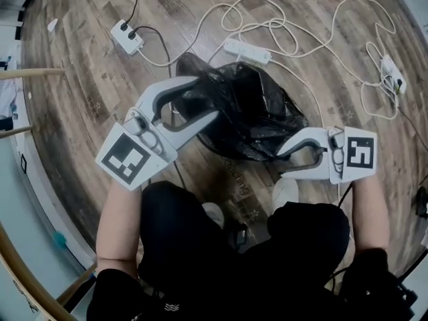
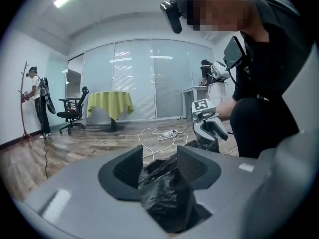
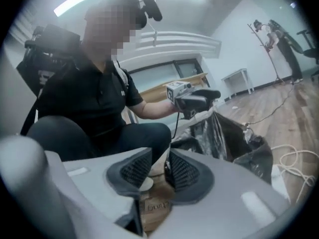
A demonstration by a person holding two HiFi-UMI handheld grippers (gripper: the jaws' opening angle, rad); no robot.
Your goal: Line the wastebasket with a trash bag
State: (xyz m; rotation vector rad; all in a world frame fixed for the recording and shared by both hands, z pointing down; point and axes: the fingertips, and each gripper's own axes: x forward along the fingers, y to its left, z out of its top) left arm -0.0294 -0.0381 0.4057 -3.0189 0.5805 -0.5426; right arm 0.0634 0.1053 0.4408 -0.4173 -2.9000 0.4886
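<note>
A black trash bag [image 1: 247,112] sits crumpled and spread out on the wooden floor in front of my knees. I cannot make out the wastebasket under it. My left gripper [image 1: 200,99] is at the bag's left edge with its jaws wide apart. In the left gripper view a bunch of the black bag [image 2: 164,193] lies loose between the left gripper's [image 2: 159,168] pads. My right gripper [image 1: 284,164] is by the bag's right lower edge, a little open. The right gripper view shows nothing between the right gripper's [image 3: 158,171] pads, and the bag [image 3: 234,133] lies beyond.
White power strips [image 1: 126,37] [image 1: 247,51] and looping white cables [image 1: 314,39] lie on the floor beyond the bag. A brown printed cardboard piece [image 1: 239,182] lies between my feet. Far off are a yellow-covered table [image 2: 109,103], an office chair [image 2: 72,111] and another person.
</note>
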